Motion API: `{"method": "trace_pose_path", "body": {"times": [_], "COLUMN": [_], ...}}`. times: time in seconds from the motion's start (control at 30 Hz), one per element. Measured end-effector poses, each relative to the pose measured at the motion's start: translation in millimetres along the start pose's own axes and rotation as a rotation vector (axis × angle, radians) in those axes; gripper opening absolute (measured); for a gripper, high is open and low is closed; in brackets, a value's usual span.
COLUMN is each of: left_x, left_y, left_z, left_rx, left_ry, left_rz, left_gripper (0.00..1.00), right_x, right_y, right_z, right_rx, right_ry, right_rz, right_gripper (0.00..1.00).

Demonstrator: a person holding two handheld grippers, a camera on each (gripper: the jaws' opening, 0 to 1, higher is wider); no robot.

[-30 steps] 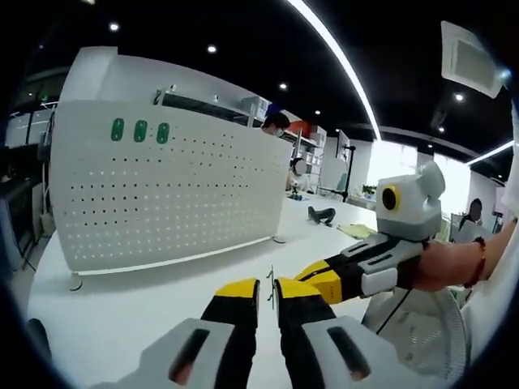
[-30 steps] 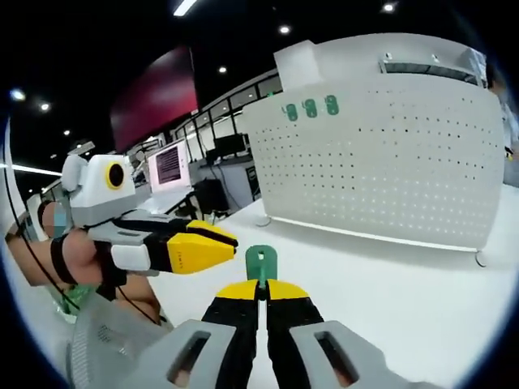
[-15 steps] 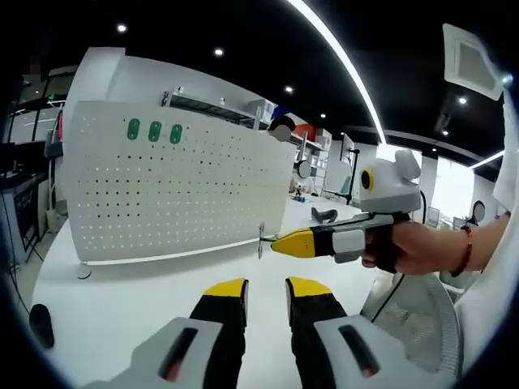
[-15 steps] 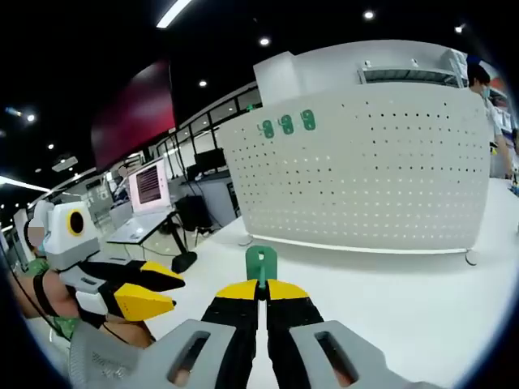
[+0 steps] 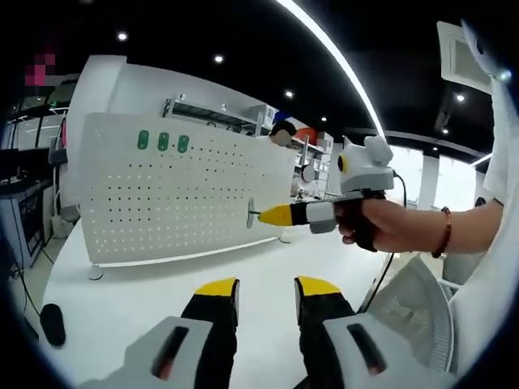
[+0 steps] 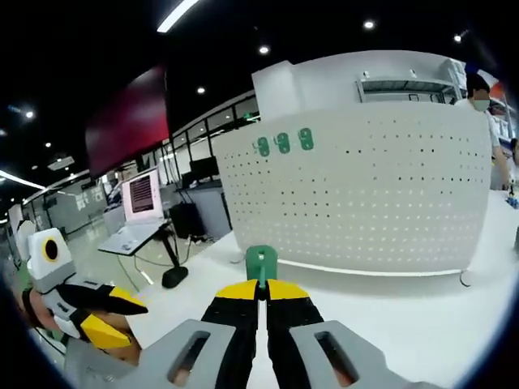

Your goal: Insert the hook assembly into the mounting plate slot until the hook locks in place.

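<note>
The white perforated mounting plate [image 5: 178, 194] stands upright on the white table [image 5: 146, 292], with three green hooks [image 5: 163, 142] near its top left. My right gripper [image 5: 268, 215], held by a hand, comes in from the right and holds a small hook [image 5: 251, 213] close to the plate's face. In the right gripper view, my right gripper [image 6: 261, 285] is shut on the green hook assembly [image 6: 261, 262], pointing at the plate [image 6: 365, 194]. My left gripper [image 5: 268, 288] is open with nothing between its fingers; it also appears low at the left [image 6: 91, 314].
A mesh fan guard [image 5: 413, 312] sits at the right of the table and a dark object [image 5: 52, 324] lies at its left edge. A laptop [image 6: 138, 203] stands on a desk behind. A person [image 6: 478, 87] is behind the plate.
My right gripper has carried the hook away from the left gripper and closer to the plate. The left gripper's jaws have spread wider and it has dropped back.
</note>
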State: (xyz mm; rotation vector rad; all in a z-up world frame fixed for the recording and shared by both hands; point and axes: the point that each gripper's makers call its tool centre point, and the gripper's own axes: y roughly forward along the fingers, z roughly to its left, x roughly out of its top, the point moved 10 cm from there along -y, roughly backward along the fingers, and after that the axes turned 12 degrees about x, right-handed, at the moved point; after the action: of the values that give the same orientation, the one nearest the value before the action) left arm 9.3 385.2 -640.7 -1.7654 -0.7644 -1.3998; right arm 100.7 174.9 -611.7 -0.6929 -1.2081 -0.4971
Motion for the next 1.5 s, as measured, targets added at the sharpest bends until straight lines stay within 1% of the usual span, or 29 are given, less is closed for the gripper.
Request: {"method": "trace_pose_path", "body": {"times": [0.17, 0.4, 0.5, 0.67, 0.83, 1.0, 1.07, 1.1, 1.13, 1.37, 1.5], "left_x": [-1.1, 2.3, 2.7, 4.0, 5.1, 5.7, 5.6, 5.5, 5.1, 2.5, 0.1], "left_y": [-4, -12, -14, -18, -18, -17, -17, -16, -16, -13, -12], "left_z": [1.9, 3.1, 4.5, 7.6, 10.8, 12.8, 13.6, 13.9, 14.4, 19.5, 21.8], "left_rx": [-0.002, -0.017, -0.022, -0.019, -0.010, -0.021, -0.021, -0.023, -0.025, -0.022, -0.021], "left_ry": [-0.015, 0.009, 0.021, 0.012, 0.011, 0.015, 0.021, 0.026, 0.028, 0.014, 0.032], "left_rz": [0.001, -0.004, -0.005, -0.014, -0.023, -0.027, -0.031, -0.032, -0.033, -0.031, -0.024], "left_gripper": [0.31, 0.35, 0.36, 0.38, 0.41, 0.45, 0.46, 0.46, 0.46, 0.48, 0.49], "right_x": [9.9, 25.4, 32.9, 44.9, 53.9, 62.6, 64.7, 65.8, 67.6, 80.5, 85.8], "right_y": [3, 9, 12, 17, 22, 29, 31, 32, 34, 42, 45], "right_z": [-4, -12, -14, -19, -25, -33, -36, -38, -40, -49, -52], "right_rx": [-0.028, -0.073, -0.096, -0.119, -0.145, -0.172, -0.170, -0.177, -0.188, -0.220, -0.235], "right_ry": [-0.005, -0.011, -0.032, -0.050, -0.061, -0.073, -0.064, -0.060, -0.073, -0.085, -0.084], "right_rz": [-0.018, -0.049, -0.057, -0.074, -0.083, -0.094, -0.092, -0.097, -0.099, -0.105, -0.120], "right_gripper": [0.01, 0.01, 0.01, 0.01, 0.01, 0.01, 0.01, 0.01, 0.01, 0.01, 0.01]}}
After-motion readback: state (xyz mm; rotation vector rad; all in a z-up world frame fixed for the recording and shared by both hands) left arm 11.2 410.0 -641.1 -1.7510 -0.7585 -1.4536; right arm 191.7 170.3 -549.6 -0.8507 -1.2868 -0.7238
